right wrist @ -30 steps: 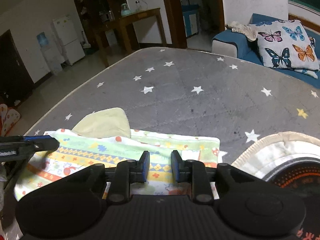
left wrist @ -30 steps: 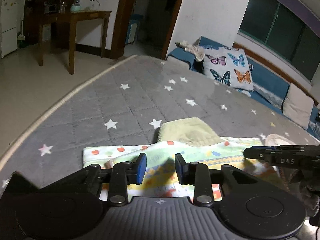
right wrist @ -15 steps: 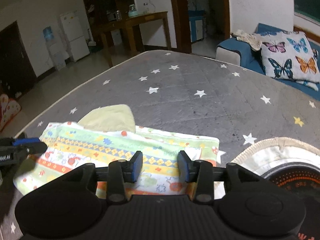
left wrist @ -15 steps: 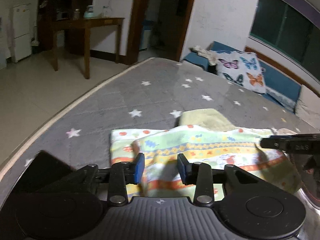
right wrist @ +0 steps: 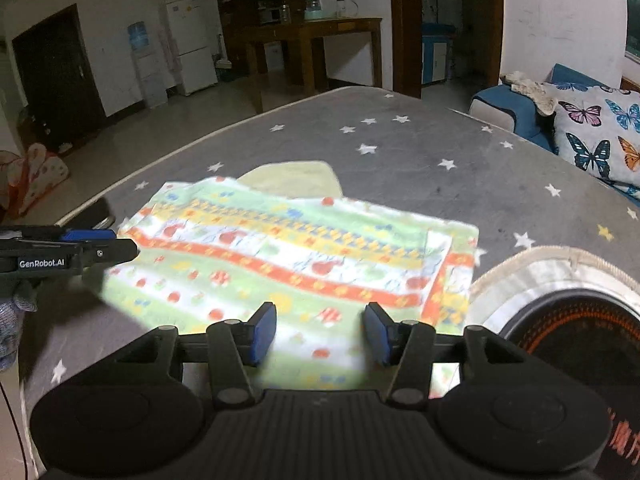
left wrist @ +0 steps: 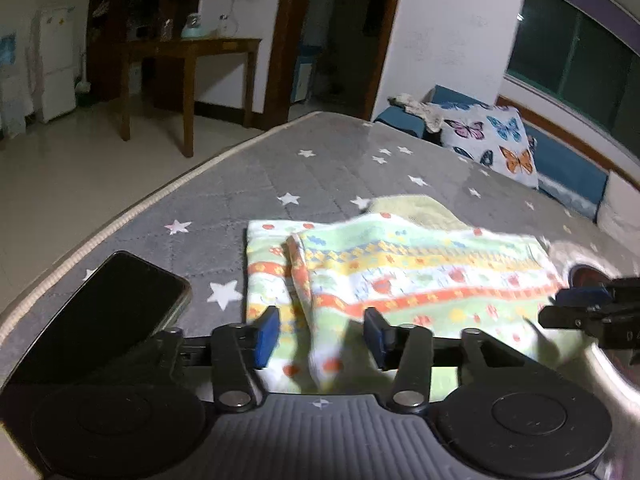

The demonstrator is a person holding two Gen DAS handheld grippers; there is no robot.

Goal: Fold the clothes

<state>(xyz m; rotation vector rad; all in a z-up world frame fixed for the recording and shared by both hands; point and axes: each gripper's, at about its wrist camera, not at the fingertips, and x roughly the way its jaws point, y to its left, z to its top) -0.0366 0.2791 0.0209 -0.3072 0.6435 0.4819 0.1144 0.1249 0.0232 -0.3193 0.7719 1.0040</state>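
Both hand-held grippers [left wrist: 320, 334] [right wrist: 320, 334] wider than before, opening, cloth [right wrist: 288, 256] released, now folded.

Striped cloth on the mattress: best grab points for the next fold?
Probably the two near corners of the striped cloth, approached from the near edge. It lies flat with that edge right below both grippers. Left gripper and right gripper are opening, pads clear of the fabric. Keep the left one off the phone beside the cloth.
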